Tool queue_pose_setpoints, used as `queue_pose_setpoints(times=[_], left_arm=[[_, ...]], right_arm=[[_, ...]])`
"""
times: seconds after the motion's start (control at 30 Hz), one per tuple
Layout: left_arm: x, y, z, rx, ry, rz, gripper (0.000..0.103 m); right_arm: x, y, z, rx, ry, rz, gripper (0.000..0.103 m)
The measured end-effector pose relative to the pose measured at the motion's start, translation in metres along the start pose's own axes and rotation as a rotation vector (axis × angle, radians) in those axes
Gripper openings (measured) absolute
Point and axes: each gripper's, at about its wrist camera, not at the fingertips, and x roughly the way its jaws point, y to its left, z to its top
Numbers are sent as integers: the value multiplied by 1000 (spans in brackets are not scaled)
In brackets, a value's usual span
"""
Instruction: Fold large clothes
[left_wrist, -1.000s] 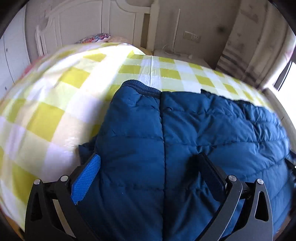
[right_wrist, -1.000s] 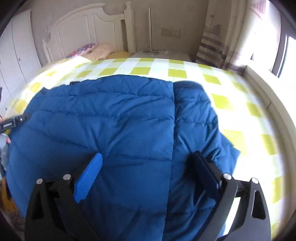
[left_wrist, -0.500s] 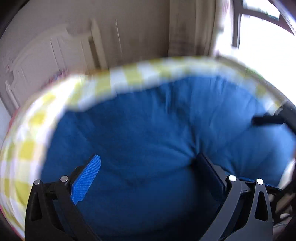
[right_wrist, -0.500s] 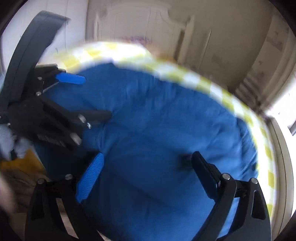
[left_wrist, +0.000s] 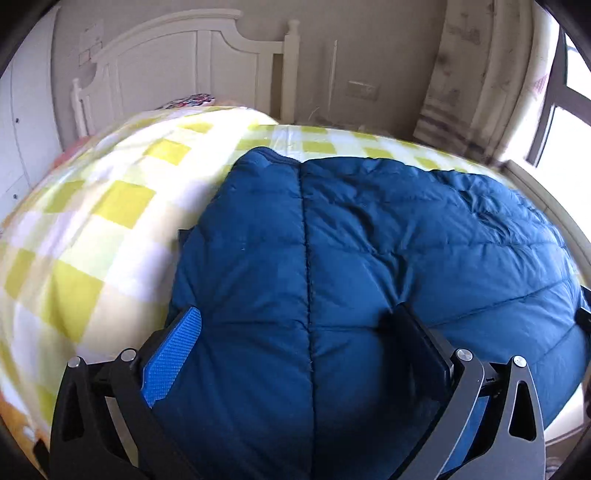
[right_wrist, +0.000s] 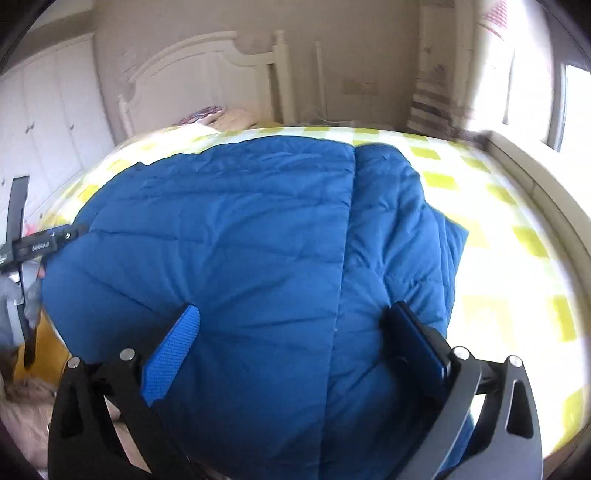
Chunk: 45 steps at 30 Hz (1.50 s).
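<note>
A large blue quilted down jacket (left_wrist: 369, 251) lies spread on a bed with a yellow-and-white checked cover (left_wrist: 92, 229). It also fills the right wrist view (right_wrist: 240, 240). My left gripper (left_wrist: 299, 332) is open, its fingers wide apart over the jacket's near left part, by a vertical seam. My right gripper (right_wrist: 295, 328) is open over the jacket's near right part. Neither holds cloth. The left gripper's body (right_wrist: 40, 240) shows at the left edge of the right wrist view.
A white headboard (left_wrist: 177, 62) stands at the far end with a patterned pillow (left_wrist: 192, 99). A striped curtain (left_wrist: 454, 81) and a bright window (left_wrist: 561, 122) are at the right. White wardrobe doors (right_wrist: 48, 118) are at the left.
Both grippers swung toward each other over the jacket half a second ago, then came back to their spots at its near left and right. The jacket lies much as a second ago.
</note>
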Motion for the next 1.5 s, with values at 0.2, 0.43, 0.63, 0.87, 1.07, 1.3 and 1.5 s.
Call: queue_pose_setpoints(times=[0.2, 0.43, 0.63, 0.87, 1.07, 1.3, 1.5], left_arm=[[-61, -51, -7, 77, -108, -128, 99], [-35, -111, -50, 285, -71, -107, 99], [-53, -85, -49, 235, -81, -83, 99], [-45, -64, -53, 215, -82, -51, 99], [-41, -62, -53, 218, -68, -61, 99], [-38, -64, -51, 226, -61, -53, 99], [-37, -65, -51, 228, -60, -42, 99]], right_arm=[[-40, 61, 15, -139, -114, -24, 95], [3, 104, -23, -336, -49, 18, 101], [-33, 59, -11, -183, -76, -66, 100], [-17, 2, -36, -27, -50, 14, 100], [-22, 5, -31, -11, -16, 0, 100], [-62, -74, -51, 325, -103, -56, 99], [-67, -100, -95, 556, -143, 247, 98]])
